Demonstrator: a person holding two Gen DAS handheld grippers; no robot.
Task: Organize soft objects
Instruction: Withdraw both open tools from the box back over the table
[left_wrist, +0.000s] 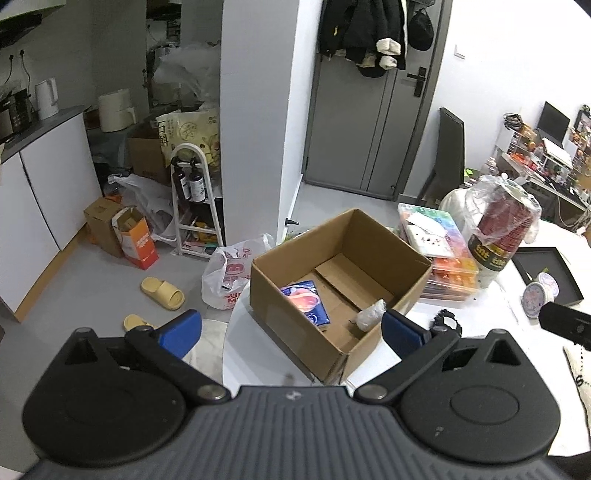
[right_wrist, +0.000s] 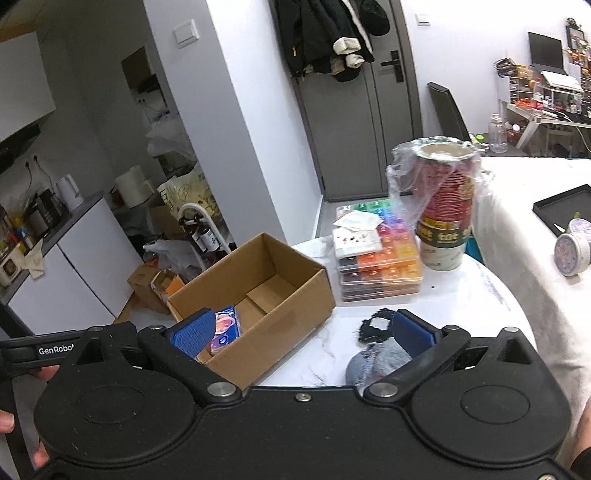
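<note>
An open cardboard box (left_wrist: 369, 236) stands on the white marble table (right_wrist: 317, 354). Inside lie a blue-and-pink soft pack (left_wrist: 306, 299) and a rolled grey-white sock (left_wrist: 369, 314). My left gripper (left_wrist: 291, 328) hovers open and empty above the box's near edge. My right gripper (right_wrist: 303, 330) is open and empty, to the right of the box (right_wrist: 291, 273). Under its right finger lie a grey fabric piece (right_wrist: 373, 363) and a black scrunchie-like item (right_wrist: 378, 325). The black item also shows in the left wrist view (left_wrist: 448, 322).
A stack of colourful plastic organizer trays (right_wrist: 384, 266) and a wrapped stack of paper cups (right_wrist: 445, 206) stand behind the box. A black tray (left_wrist: 546, 273) and small round tins (right_wrist: 571, 253) lie to the right. The floor left is cluttered with bags, boxes and slippers (left_wrist: 162, 291).
</note>
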